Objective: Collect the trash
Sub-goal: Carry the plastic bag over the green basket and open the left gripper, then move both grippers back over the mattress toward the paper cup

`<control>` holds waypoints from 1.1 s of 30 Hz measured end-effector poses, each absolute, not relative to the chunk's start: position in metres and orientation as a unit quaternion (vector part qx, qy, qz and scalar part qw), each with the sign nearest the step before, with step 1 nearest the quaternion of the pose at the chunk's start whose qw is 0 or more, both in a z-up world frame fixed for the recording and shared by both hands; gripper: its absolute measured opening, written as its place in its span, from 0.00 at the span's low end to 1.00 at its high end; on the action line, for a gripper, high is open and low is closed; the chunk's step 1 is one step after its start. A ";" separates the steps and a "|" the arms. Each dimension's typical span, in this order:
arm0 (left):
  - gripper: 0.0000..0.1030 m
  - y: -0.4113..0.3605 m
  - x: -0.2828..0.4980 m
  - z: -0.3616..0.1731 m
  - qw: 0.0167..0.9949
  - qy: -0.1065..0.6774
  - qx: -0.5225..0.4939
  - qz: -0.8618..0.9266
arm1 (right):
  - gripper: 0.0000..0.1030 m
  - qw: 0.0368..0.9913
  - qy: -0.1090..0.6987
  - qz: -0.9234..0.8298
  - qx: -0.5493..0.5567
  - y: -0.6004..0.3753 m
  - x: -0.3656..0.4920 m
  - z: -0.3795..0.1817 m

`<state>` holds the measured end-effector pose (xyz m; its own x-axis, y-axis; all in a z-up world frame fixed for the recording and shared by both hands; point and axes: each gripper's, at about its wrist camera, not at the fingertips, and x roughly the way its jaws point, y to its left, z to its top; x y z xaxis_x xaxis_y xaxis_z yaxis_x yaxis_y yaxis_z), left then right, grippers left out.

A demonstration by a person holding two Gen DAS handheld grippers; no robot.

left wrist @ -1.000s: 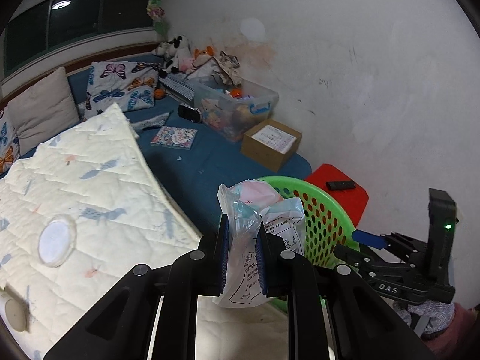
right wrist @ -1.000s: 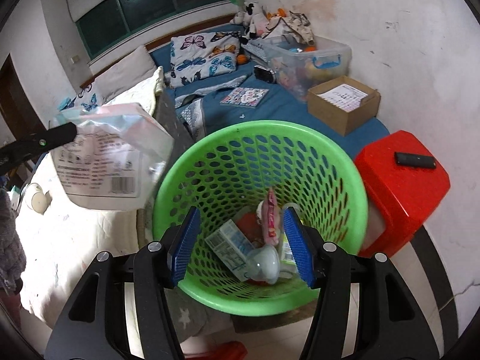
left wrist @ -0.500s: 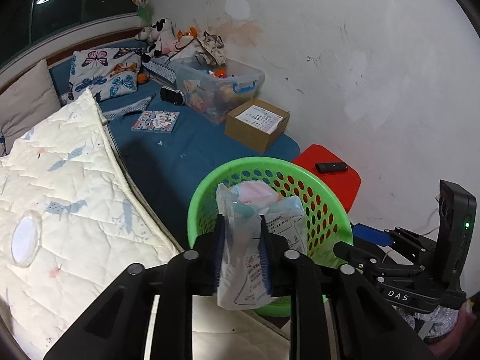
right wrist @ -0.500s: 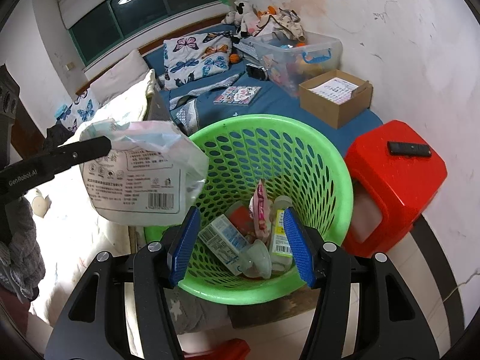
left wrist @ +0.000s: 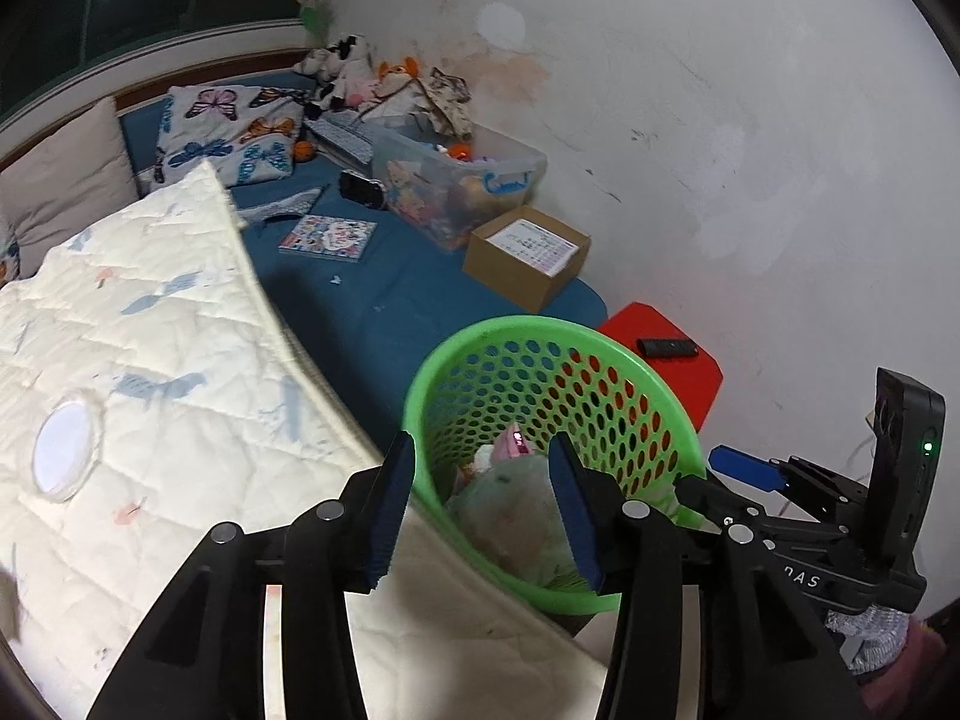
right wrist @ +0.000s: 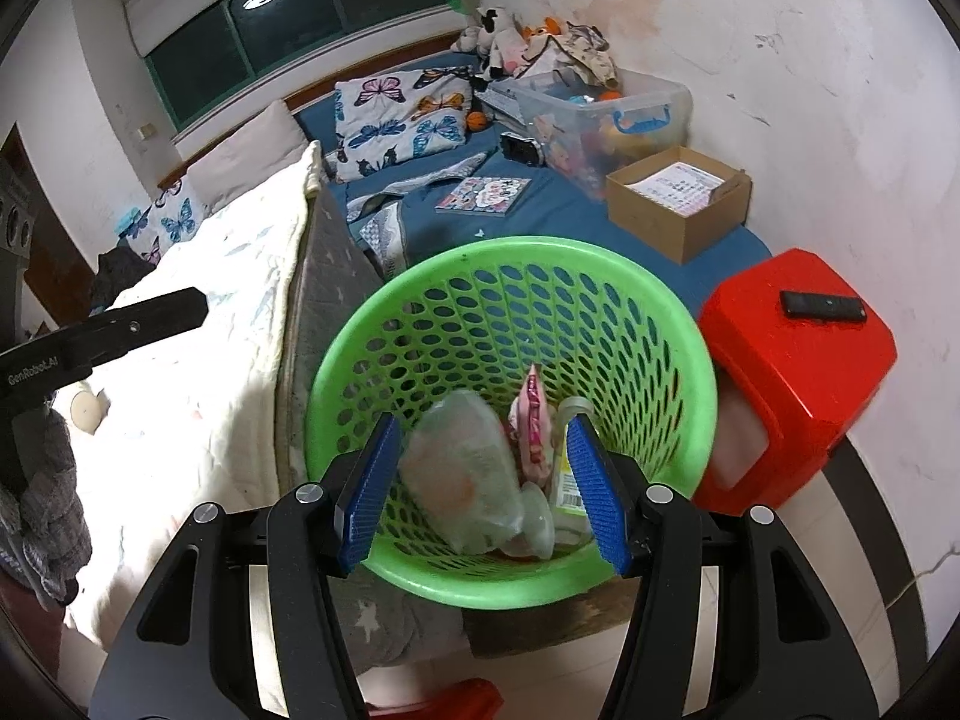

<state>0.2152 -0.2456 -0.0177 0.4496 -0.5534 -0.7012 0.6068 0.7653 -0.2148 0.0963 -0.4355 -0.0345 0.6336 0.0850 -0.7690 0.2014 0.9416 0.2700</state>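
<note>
Left tool: jaws just opened, nothing between them. Crumpled clear plastic bag lies inside the perforated green plastic basket (beside bed). Right tool: open, empty.

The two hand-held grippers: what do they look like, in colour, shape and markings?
Each hand-held gripper, left and right, has black angular plastic arms with silver rivets and two flat fingers faced with ribbed blue pads. The left one carries white "GenRobot.AI" lettering, the right one a small green light. Grey knitted fabric shows below the left one.
</note>
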 end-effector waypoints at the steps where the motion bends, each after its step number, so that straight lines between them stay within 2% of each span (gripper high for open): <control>1: 0.44 -0.240 0.214 -0.016 0.855 0.397 0.035 -0.332 | 0.57 0.888 0.426 -0.030 0.167 -0.433 0.097 -0.033; 19: 0.44 -0.097 0.210 -0.016 0.898 0.403 -0.025 -0.176 | 0.57 0.893 0.426 0.064 0.128 -0.353 0.146 -0.021; 24: 0.47 -0.047 0.215 -0.017 0.905 0.408 -0.063 -0.104 | 0.59 0.892 0.427 0.095 0.115 -0.327 0.161 -0.019; 27: 0.59 -0.013 0.218 -0.015 0.907 0.408 -0.095 -0.046 | 0.59 0.891 0.426 0.111 0.108 -0.310 0.169 -0.019; 33: 0.62 0.060 0.221 -0.023 0.890 0.412 -0.185 0.061 | 0.59 0.888 0.426 0.142 0.097 -0.284 0.183 -0.016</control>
<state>0.2210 0.0596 -0.0231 0.6533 -0.0428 -0.7559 -0.2618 0.9240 -0.2786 0.1827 -0.2836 -0.0159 0.5968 0.3347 -0.7292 -0.1688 0.9409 0.2937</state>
